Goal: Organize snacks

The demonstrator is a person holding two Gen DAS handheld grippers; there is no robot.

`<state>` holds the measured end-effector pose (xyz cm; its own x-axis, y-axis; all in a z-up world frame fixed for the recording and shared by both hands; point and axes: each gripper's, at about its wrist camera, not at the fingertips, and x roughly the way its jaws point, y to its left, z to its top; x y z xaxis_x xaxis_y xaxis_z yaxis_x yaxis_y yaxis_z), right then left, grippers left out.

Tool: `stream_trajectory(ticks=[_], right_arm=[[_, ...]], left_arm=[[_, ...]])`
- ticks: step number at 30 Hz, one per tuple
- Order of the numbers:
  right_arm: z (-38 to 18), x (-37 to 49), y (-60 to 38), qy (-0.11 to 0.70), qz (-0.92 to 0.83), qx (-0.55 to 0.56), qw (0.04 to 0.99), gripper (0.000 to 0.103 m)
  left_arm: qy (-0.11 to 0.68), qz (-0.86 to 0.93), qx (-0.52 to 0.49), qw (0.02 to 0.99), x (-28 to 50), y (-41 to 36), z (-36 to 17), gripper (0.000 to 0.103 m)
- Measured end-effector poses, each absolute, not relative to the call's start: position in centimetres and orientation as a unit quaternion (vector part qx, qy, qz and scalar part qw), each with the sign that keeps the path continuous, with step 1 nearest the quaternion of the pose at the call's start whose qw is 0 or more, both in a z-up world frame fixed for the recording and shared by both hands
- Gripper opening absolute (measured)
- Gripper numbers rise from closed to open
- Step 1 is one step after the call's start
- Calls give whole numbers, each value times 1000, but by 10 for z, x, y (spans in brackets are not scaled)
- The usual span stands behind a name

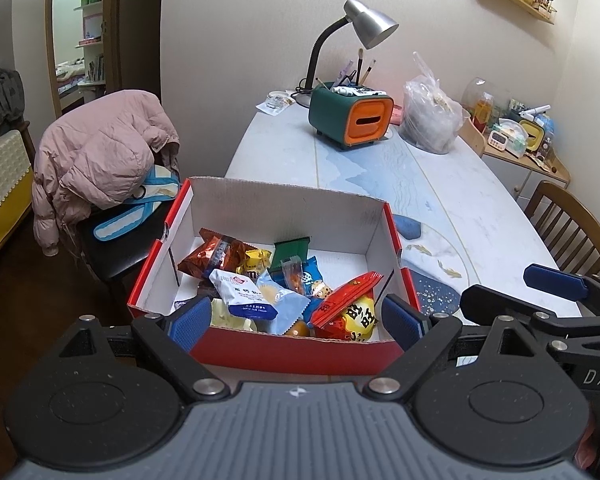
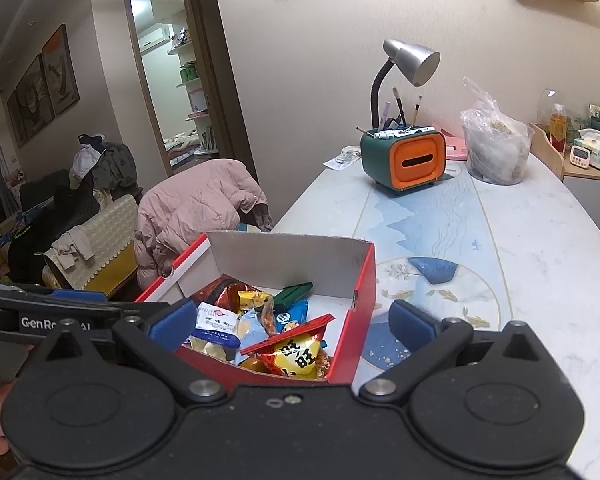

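You see a red box (image 1: 300,354) with white inner walls; a red-and-yellow snack packet (image 1: 350,312); blue gripper pads (image 1: 192,322); a green-and-orange organizer (image 1: 350,120); a pale tabletop (image 1: 480,184) patterned with blue mountains and goldfish.

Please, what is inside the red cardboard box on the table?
The red cardboard box holds loose snack packets, among them a red and yellow bag and a white pouch. Packets underneath are covered.

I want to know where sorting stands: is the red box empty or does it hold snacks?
It holds snacks. The red box is open on top, with wrapped snack packets piled loosely across its floor.
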<state>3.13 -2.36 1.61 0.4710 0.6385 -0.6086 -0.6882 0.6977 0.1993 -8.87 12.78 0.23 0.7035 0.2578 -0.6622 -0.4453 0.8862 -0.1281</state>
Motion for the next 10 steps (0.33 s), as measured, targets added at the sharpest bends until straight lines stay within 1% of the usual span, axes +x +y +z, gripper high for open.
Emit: stream_trajectory(ticks=[10], right_arm=[[13, 35, -32, 346, 370, -25, 862, 103]], left_arm=[[336, 191, -147, 910, -88, 127, 1, 93]])
